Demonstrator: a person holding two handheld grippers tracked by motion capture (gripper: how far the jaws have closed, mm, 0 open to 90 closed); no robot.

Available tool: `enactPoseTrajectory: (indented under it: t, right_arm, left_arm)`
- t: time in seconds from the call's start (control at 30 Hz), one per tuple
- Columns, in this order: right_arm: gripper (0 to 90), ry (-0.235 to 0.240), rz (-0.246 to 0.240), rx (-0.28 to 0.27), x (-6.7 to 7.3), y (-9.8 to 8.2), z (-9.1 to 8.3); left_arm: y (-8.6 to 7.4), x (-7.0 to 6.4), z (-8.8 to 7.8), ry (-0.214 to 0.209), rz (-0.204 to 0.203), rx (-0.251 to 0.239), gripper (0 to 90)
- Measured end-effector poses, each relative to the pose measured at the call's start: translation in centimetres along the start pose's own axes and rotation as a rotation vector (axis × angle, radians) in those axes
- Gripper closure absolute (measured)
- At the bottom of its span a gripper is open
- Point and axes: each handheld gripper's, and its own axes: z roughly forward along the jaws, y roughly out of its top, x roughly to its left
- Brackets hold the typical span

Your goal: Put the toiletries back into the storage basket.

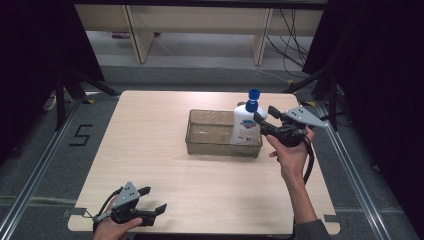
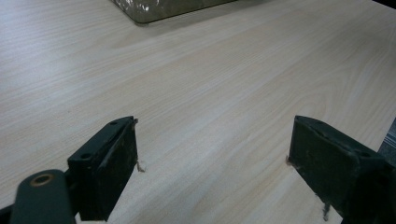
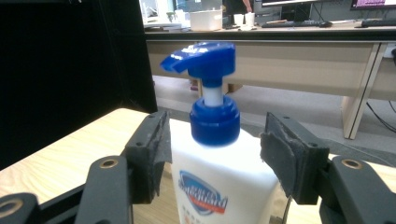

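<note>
table (image 1: 160,150): light wood, bare apart from the bin and what stands in it.
bin (image 1: 200,142): clear smoky plastic tray, just right of centre. Holds one soap bottle and nothing else that I can see; floor at the 9 o'clock end is bare.
soap bottle (image 1: 245,125): white body, blue pump head, upright in the bin's 3 o'clock end, close to the right wall. Fill level can't be read through the white plastic.
right gripper (image 1: 265,116): comes in from 3 o'clock, jaws spread either side of the bottle's shoulder. In the right gripper view the left pad (image 3: 156,149) looks to be at the bottle (image 3: 219,186), while the right pad stands off with a visible gap. Reads as straddling, not clamping.
left gripper (image 1: 154,199): parked at the table's 7 o'clock corner, jaws wide apart over bare wood, nothing between them.
risk 1: one pad meets the bottle first, shoves it sideways, so it tips or jams on the bin wall.
risk 2: shoulder is rounded and slick; a light pinch up high could ride up and slip off under the collar.
risk 3: pump head (image 3: 203,58) overhangs toward 9 o'clock in the right gripper view; a jaw catching it could dispense soap.
risk 4: lifting off-vertical could drag the bin along.
</note>
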Motion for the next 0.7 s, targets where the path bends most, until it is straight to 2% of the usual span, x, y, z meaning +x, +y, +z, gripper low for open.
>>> enactPoseTrajectory:
  t: [0.1,0.13,0.17,0.27,0.53,0.7]
  right_arm:
    - [41.4,0.009,0.018,-0.020,0.0,-0.7,-0.3]
    - [41.6,0.011,0.010,-0.025,-0.1,-1.0,-0.5]
    - [41.5,0.019,0.024,-0.006,-0.1,-1.2,-0.6]
    - [41.6,0.030,0.045,-0.002,-0.2,-1.4,-0.8]
    - [41.5,0.032,0.032,-0.006,0.2,-1.6,-1.4]
    - [41.3,0.031,0.042,0.017,0.3,-1.9,-2.0]
  left_arm:
    - [0.0,0.0,0.0,0.000,0.000,0.000,14.9]
    - [0.0,0.0,0.0,0.000,0.000,0.000,14.9]
    - [0.0,-0.1,0.0,0.003,-0.005,0.001,14.9]
    - [0.0,-0.1,0.0,0.003,-0.006,0.001,14.9]
    - [0.0,-0.1,0.0,0.000,-0.010,-0.003,14.9]
    - [0.0,-0.1,0.0,-0.005,-0.012,-0.013,14.9]
